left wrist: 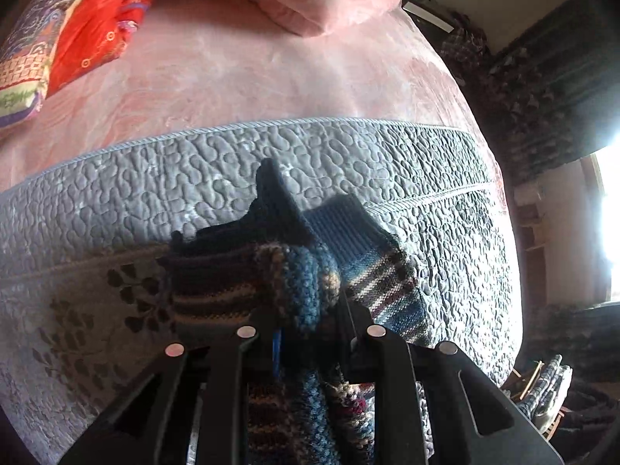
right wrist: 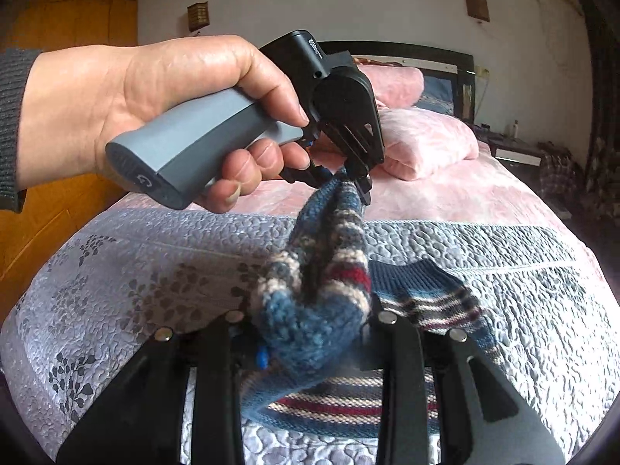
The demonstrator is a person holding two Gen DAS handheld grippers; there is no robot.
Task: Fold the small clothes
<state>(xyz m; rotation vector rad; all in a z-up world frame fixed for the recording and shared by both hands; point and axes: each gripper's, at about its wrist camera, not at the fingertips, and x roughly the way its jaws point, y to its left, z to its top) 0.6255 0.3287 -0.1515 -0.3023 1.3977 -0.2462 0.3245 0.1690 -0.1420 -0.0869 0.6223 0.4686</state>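
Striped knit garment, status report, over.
Left tool and right tool both shut on the striped knit garment. Garment bunched, lifted over grey quilted bedcover. Nothing in the way.

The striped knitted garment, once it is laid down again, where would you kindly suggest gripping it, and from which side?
Probably the ribbed blue hem of the striped knitted garment: it lies flat and free on the grey quilted cover, beside the right gripper. Come from above, pinching its edge.
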